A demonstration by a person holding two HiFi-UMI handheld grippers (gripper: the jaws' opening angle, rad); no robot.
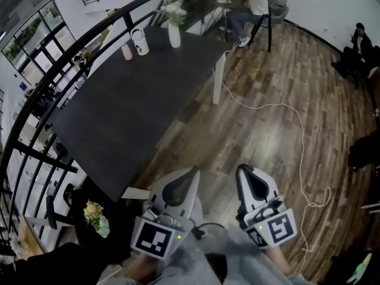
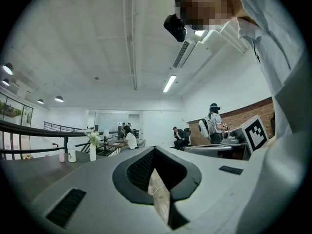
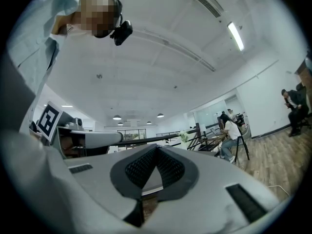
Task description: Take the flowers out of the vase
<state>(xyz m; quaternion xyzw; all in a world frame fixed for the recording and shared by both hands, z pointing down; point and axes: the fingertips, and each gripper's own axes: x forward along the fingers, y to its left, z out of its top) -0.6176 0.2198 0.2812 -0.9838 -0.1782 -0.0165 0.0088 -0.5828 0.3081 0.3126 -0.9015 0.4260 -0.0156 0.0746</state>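
Standing upright at the far end of the table (image 1: 119, 117): vase (image 1: 174, 35), white flowers (image 1: 174, 12) in it, stems vertical. Left gripper (image 1: 191, 172) and right gripper (image 1: 243, 170): both closed, empty, held level near the table's near corner. Vase lies well ahead and leftward; left gripper probably nearer, though the margin looks slight

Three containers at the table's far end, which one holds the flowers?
The slim white vase, rightmost of the three, with white flowers in it. The wider white canister and small pink bottle hold none.
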